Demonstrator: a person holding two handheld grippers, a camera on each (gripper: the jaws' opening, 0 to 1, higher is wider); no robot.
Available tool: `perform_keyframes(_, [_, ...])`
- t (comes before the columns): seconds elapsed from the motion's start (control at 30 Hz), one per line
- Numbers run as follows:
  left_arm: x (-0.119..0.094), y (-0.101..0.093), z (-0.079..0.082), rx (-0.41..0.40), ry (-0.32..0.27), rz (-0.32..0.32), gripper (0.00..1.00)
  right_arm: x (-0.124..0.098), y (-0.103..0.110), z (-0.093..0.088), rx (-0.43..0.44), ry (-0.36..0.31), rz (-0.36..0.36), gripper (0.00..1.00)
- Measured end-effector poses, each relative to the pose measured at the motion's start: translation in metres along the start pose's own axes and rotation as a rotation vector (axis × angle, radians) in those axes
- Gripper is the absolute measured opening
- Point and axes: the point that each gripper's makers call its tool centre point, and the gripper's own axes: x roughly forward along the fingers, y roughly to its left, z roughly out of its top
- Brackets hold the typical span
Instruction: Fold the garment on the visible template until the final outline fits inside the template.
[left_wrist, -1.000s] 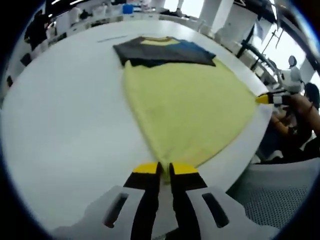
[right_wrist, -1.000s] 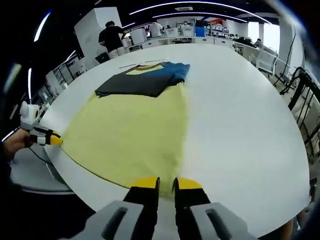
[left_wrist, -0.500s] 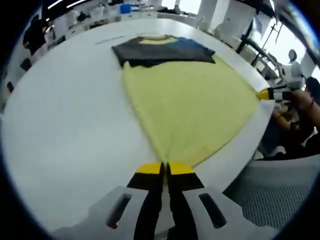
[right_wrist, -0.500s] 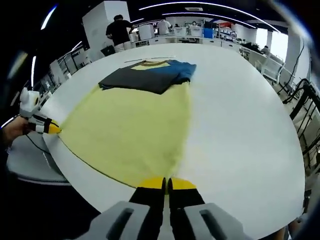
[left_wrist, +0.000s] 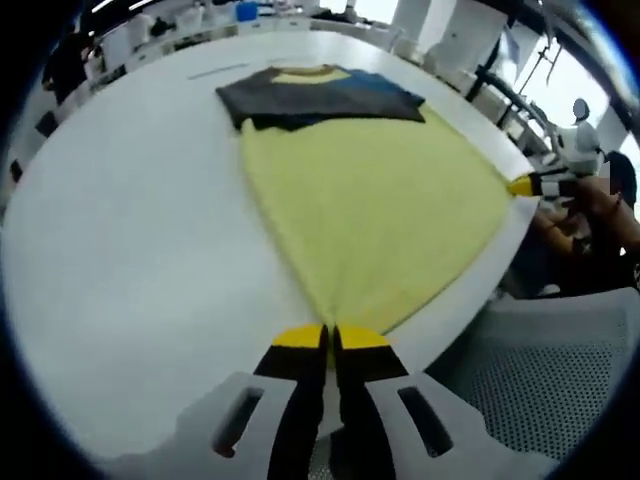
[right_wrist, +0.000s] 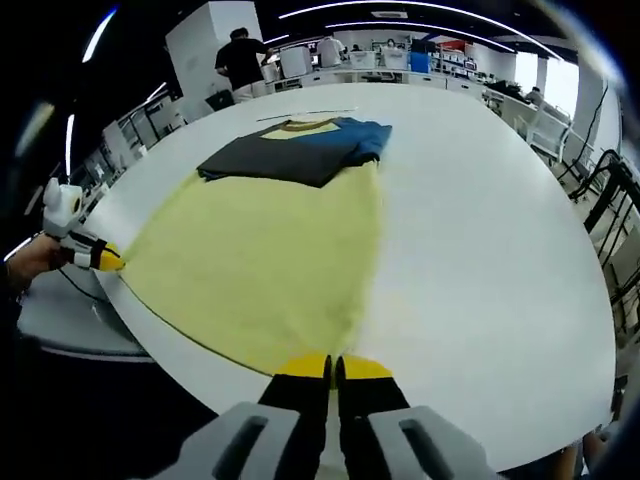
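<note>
Both grippers pinch the near hem corners of the yellow garment, spread on the white table: left gripper and right gripper clamped shut at 6 o'clock. An uneven lift could skew the fold.

pale yellow garment (dark grey and blue sleeves), white table

Both views low at opposite hem corners, sharing the yellow garment lengthwise.
</note>
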Motion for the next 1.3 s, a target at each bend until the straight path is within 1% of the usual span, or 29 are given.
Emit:
perform_keyframes(0.1, [-0.002, 0.001, -0.005, -0.01, 0.005, -0.001, 0.0, 0.0, 0.0, -0.003, 0.0, 0.007, 0.007, 0.0])
perform_keyframes(0.2, [-0.005, 0.002, -0.008, -0.048, 0.002, -0.003, 0.0, 0.0, 0.001, -0.007, 0.004, 0.01, 0.013, 0.0])
perform_keyframes(0.3, [-0.006, 0.001, -0.01, -0.06, 0.004, -0.006, 0.0, -0.002, 0.005, -0.009, 0.011, 0.01, 0.016, 0.0])
perform_keyframes(0.63, [-0.011, 0.0, -0.018, -0.05, 0.022, -0.023, 0.0, -0.006, 0.016, -0.016, 0.025, 0.018, 0.026, 0.0])
perform_keyframes(1.0, [-0.015, -0.001, -0.027, -0.02, 0.04, -0.033, 0.0, -0.011, 0.025, -0.025, 0.027, 0.03, 0.038, 0.0])
perform_keyframes(1.13, [-0.016, -0.001, -0.03, -0.018, 0.043, -0.036, 0.0, -0.012, 0.024, -0.027, 0.03, 0.034, 0.041, 0.0])
perform_keyframes(1.3, [-0.018, -0.003, -0.033, -0.017, 0.048, -0.04, 0.0, -0.013, 0.027, -0.03, 0.028, 0.04, 0.043, 0.0])
